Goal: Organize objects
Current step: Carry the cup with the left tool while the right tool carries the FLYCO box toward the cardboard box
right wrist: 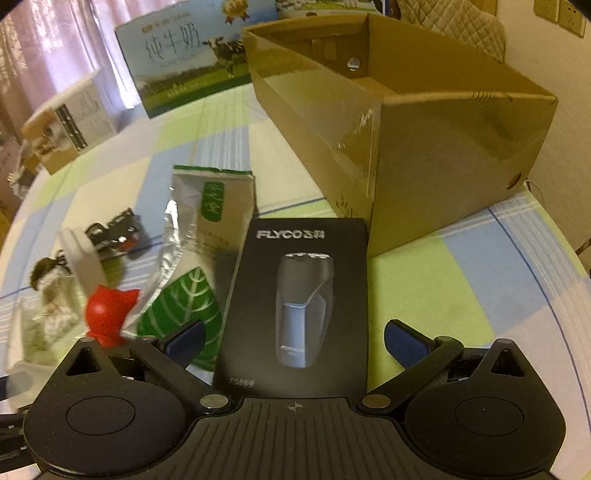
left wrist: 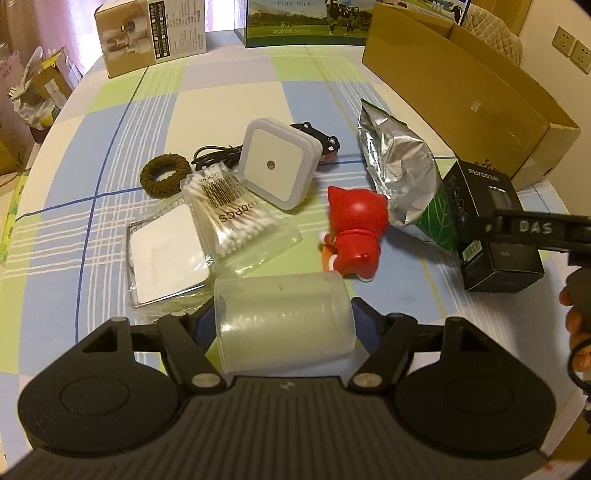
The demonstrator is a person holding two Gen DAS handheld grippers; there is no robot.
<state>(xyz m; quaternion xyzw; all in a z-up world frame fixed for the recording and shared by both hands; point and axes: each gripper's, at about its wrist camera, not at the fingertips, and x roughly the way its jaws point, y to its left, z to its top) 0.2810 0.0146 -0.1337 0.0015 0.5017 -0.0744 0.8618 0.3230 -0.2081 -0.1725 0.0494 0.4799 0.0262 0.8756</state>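
The translucent plastic cup [left wrist: 282, 321] lay on its side between the fingers of the left gripper [left wrist: 284, 325], whose jaws stood against its two sides; whether they pressed it firmly could not be told. Just beyond the cup lay a bag of cotton swabs [left wrist: 231, 214] overlapping a clear packet with a white pad [left wrist: 168, 254], with a brown hair tie [left wrist: 164, 179], a white square night light [left wrist: 279, 162], a black cable [left wrist: 216, 153] and a small black toy car [left wrist: 317, 138] farther out. A red figurine [left wrist: 356, 230] lay to the right of the swabs, beside a crumpled silver-and-green pouch [right wrist: 195, 258]. The black shaver box [right wrist: 295, 306] stood upright between the wide-apart jaws of the right gripper [right wrist: 295, 343], neither blue pad [right wrist: 404, 343] touching it. An open cardboard box [right wrist: 406, 122] stood just behind it on the checked tablecloth [left wrist: 110, 147], with a milk carton [right wrist: 192, 55] and another printed box [left wrist: 151, 33] at the far edge.
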